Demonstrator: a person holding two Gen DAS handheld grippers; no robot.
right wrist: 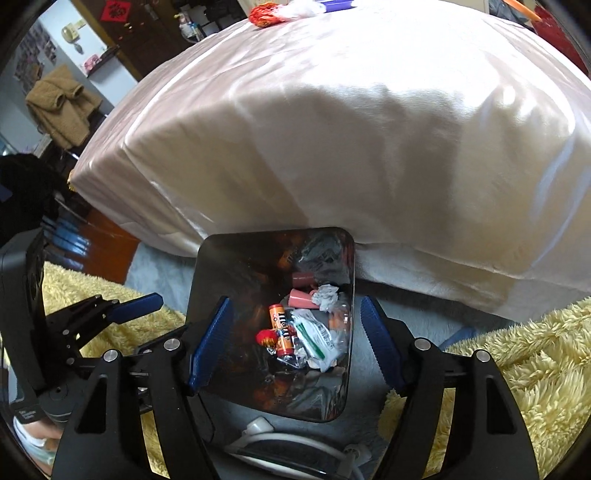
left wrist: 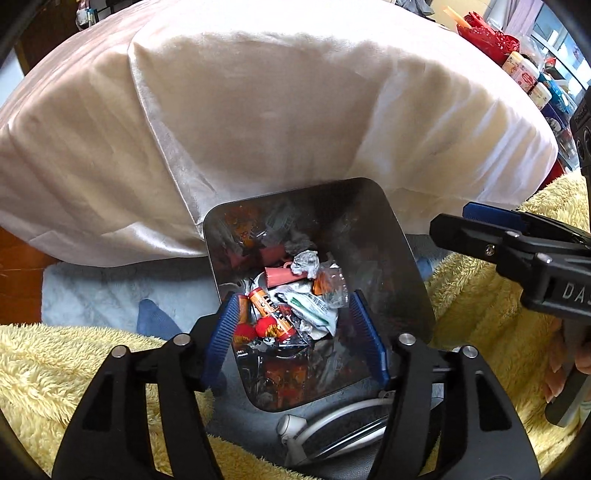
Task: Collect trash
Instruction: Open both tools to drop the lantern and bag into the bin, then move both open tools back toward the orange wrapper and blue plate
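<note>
A shiny metal trash bin (left wrist: 399,258) (right wrist: 207,266) stands on the floor against the bed. It holds several pieces of trash: an orange candy tube (left wrist: 271,314) (right wrist: 280,325), a pink plastic piece (left wrist: 282,278) (right wrist: 301,298), crumpled foil (left wrist: 306,263) and a white wrapper (left wrist: 314,310) (right wrist: 314,334). My left gripper (left wrist: 299,338) is open and empty over the bin's mouth. My right gripper (right wrist: 297,341) is open and empty, also over the bin. The right gripper shows at the right edge of the left wrist view (left wrist: 491,230). The left gripper shows at the left of the right wrist view (right wrist: 110,314).
A bed with a pale satin cover (left wrist: 258,129) (right wrist: 351,147) rises behind the bin. Red and white wrappers (right wrist: 280,11) lie on its far top. Yellow fluffy fabric (left wrist: 55,369) (right wrist: 517,362) flanks the bin. White cables (left wrist: 325,424) lie below it.
</note>
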